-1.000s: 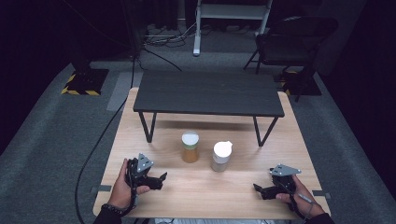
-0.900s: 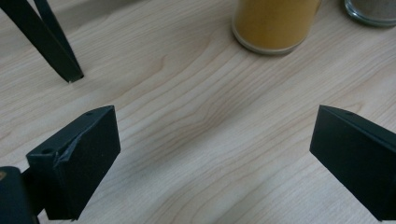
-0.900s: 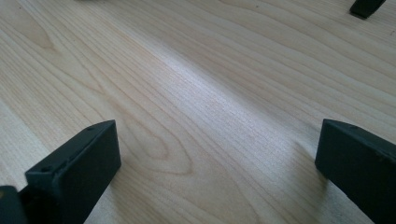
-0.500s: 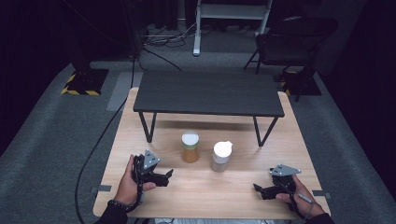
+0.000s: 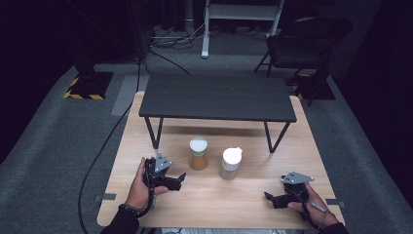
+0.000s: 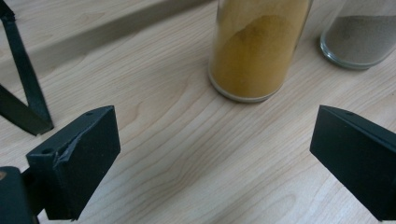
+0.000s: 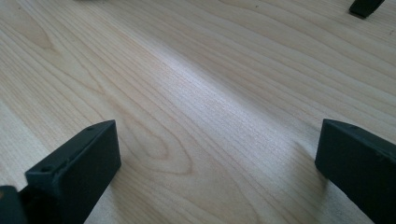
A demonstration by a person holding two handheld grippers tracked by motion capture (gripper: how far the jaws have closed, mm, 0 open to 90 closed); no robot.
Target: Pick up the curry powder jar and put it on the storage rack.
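Two white-lidded glass jars stand side by side mid-table. The jar of orange-yellow powder [image 5: 198, 153] [image 6: 254, 46] is on the left, and the jar of grey-brown powder [image 5: 230, 163] [image 6: 359, 37] is to its right. My left gripper [image 5: 179, 179] [image 6: 215, 158] is held low just left of the orange jar, open, its jaws wide apart and pointing at that jar with bare wood between them. Near the front right edge my right gripper [image 5: 269, 199] [image 7: 219, 163] rests low over the table, open and holding nothing.
A low black bench [image 5: 216, 97] on thin metal legs stands on the far half of the wooden table [image 5: 219, 204]; one leg [image 6: 21, 93] is left of my left gripper. A cable [image 5: 102, 151] trails off the table's left side. A dark chair [image 5: 302, 44] stands beyond.
My left gripper has slid to the right, closer to the orange jar. The right gripper has stayed where it was.
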